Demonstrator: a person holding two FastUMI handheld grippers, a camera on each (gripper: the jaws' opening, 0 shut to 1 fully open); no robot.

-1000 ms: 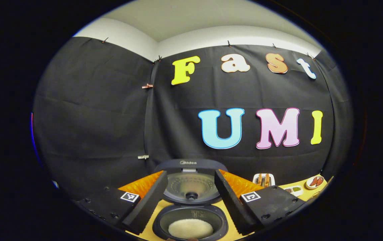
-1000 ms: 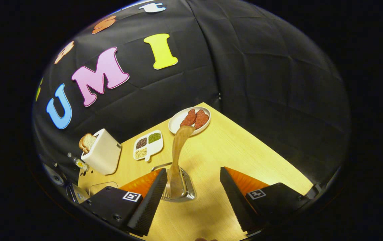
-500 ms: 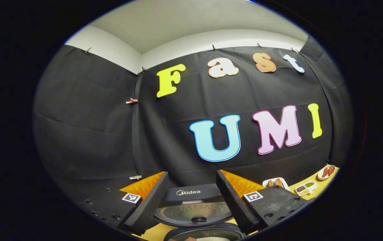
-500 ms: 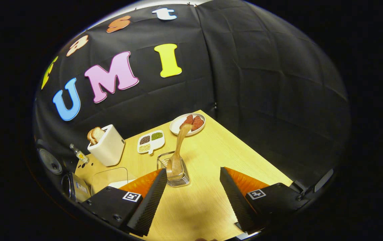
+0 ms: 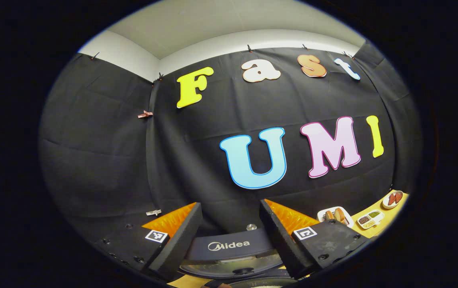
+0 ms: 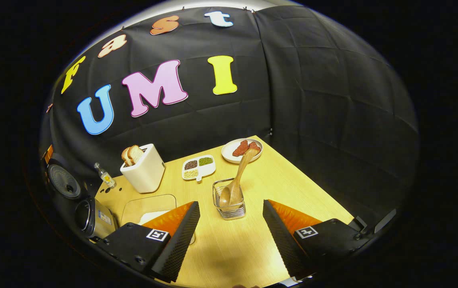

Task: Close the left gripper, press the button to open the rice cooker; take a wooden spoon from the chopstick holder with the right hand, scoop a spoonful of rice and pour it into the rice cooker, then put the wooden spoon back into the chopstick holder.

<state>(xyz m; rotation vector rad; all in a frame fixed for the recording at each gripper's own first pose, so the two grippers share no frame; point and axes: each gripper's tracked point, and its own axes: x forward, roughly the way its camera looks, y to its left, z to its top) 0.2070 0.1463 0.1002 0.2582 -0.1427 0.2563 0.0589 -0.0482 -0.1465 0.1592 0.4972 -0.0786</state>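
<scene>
The wooden spoon (image 6: pixel 237 180) stands bowl-down in the clear chopstick holder (image 6: pixel 229 201), its handle leaning up to the right. My right gripper (image 6: pixel 231 234) is open, a little behind the holder, with nothing between its fingers. At the left edge of the right gripper view the rice cooker (image 6: pixel 93 218) stands with its lid (image 6: pixel 64 181) raised. In the left gripper view the cooker's raised lid (image 5: pixel 231 250) sits low between the fingers, and a sliver of white rice (image 5: pixel 260 286) shows at the bottom edge. My left gripper (image 5: pixel 231 246) is open and holds nothing.
On the wooden table (image 6: pixel 293 182) stand a white toaster (image 6: pixel 145 168) with bread, a divided dish of beans (image 6: pixel 199 167), a plate of red food (image 6: pixel 241 150) and a small bottle (image 6: pixel 105 176). A clear container (image 6: pixel 145 206) of rice sits near the left finger.
My right gripper has drawn back from the holder, leaving the spoon in it. My left gripper has tilted upward, so the open cooker has slid toward the bottom of its view.
</scene>
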